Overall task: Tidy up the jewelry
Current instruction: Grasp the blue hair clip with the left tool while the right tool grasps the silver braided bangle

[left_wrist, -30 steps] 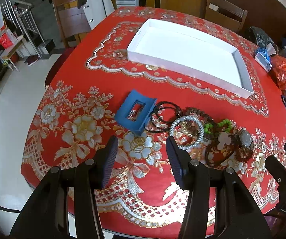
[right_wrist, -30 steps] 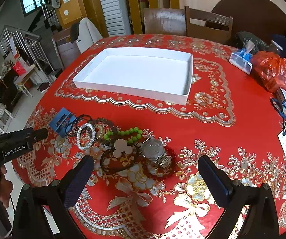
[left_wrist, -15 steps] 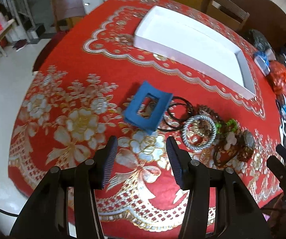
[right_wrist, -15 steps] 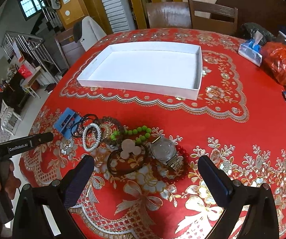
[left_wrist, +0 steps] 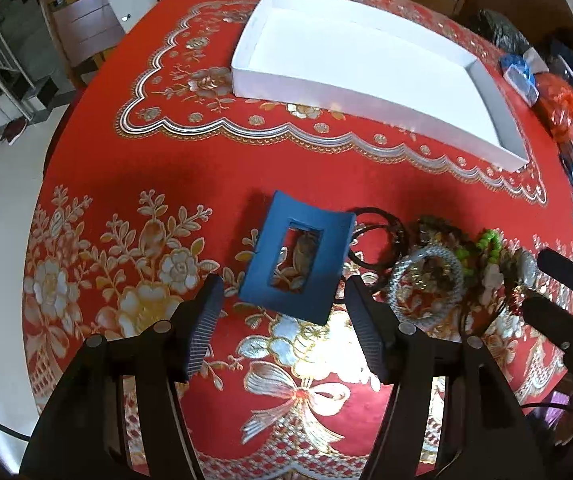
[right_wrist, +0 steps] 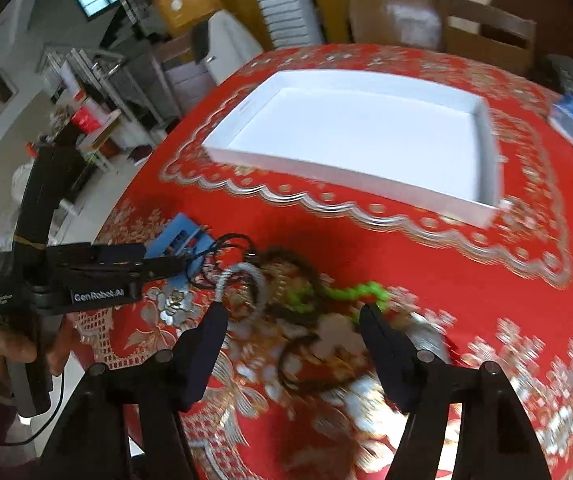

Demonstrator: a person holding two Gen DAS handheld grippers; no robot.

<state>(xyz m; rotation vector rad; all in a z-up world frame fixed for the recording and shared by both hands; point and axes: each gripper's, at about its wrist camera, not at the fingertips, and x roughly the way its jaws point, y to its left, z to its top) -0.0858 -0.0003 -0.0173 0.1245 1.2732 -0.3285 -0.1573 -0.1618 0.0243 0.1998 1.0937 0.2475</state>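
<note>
Nothing sorted so far: white tray bare at the far side of the red tablecloth, all jewelry in a loose heap near the front edge. From the left: left gripper wide apart, empty, poised just short of the blue square clip; then black hair ties, silver mesh bangle, green bead bracelet. Farthest right, right gripper likewise spread and empty over the blurred heap, every piece left to carry across.
</note>
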